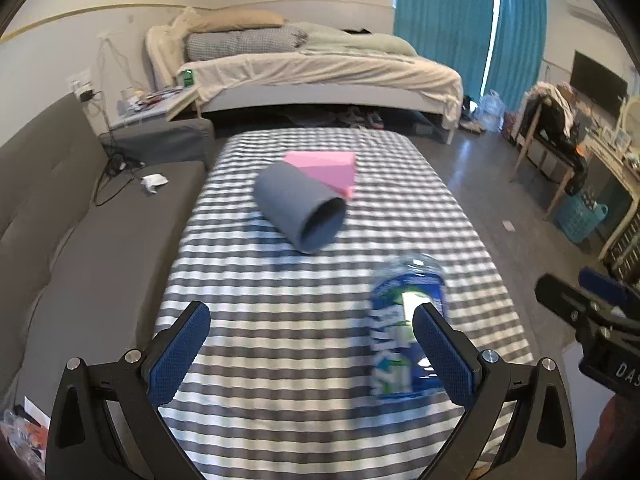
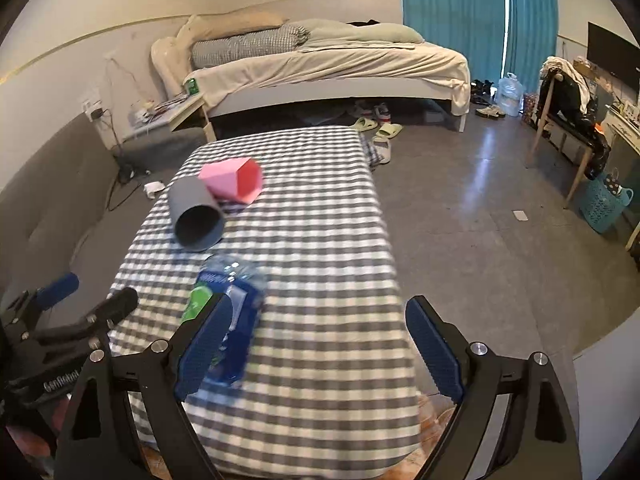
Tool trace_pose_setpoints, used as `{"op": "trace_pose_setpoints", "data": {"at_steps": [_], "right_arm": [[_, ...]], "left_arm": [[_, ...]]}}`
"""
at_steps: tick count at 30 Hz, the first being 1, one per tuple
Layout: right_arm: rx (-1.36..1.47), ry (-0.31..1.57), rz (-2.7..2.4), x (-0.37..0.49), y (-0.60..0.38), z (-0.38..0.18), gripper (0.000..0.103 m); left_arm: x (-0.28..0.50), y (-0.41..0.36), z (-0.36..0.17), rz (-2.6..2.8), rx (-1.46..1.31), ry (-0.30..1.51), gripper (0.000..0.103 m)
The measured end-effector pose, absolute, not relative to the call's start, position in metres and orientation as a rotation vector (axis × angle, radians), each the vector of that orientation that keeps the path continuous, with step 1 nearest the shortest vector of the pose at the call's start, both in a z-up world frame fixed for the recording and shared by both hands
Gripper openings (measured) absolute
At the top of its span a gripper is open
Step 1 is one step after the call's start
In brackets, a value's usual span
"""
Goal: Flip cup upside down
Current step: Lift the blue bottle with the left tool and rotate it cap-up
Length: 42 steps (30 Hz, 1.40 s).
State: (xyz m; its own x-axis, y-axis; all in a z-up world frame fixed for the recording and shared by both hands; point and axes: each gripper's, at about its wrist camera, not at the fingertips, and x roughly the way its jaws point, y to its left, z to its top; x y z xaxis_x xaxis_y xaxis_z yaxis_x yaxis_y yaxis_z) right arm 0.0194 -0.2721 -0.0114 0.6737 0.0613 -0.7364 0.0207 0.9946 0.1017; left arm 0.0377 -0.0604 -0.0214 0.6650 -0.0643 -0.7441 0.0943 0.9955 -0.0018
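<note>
The left gripper (image 1: 312,344) hovers over the checkered tablecloth (image 1: 280,280), jaws spread wide, gripping nothing. The grey cup (image 1: 298,204) lies on its side on the tablecloth, mouth toward the cameras, touching the pink cup (image 1: 332,170) behind it. A water bottle (image 1: 404,320) lies nearer. The right gripper (image 2: 320,348) is likewise wide and empty.
</note>
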Motion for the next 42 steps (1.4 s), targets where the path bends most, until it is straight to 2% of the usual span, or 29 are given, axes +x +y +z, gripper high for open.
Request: {"op": "trace_pose_setpoints", "data": {"at_steps": [16, 26, 28, 30, 32, 42], "right_arm": [[0.099, 0.848, -0.071, 0.049, -0.314, -0.014, 0.089], [0.095, 0.879, -0.097, 0.059, -0.311, -0.026, 0.089], [0.084, 0.888, -0.099, 0.061, -0.309, -0.029, 0.089], [0.08, 0.891, -0.104, 0.061, -0.309, -0.03, 0.089], [0.078, 0.891, -0.109, 0.061, -0.308, -0.03, 0.089], [0.023, 0.872, -0.159, 0.06, -0.298, -0.027, 0.089]], "left_arm": [[0.099, -0.132, -0.056, -0.186, 0.076, 1.123, 0.103], [0.11, -0.133, -0.08, -0.215, 0.065, 1.216, 0.102], [0.111, -0.132, -0.086, -0.223, 0.049, 1.241, 0.095], [0.113, -0.131, -0.09, -0.237, 0.036, 1.265, 0.081], [0.114, -0.13, -0.087, -0.257, 0.029, 1.26, 0.073], [0.121, -0.109, -0.041, -0.274, -0.011, 1.094, 0.073]]}}
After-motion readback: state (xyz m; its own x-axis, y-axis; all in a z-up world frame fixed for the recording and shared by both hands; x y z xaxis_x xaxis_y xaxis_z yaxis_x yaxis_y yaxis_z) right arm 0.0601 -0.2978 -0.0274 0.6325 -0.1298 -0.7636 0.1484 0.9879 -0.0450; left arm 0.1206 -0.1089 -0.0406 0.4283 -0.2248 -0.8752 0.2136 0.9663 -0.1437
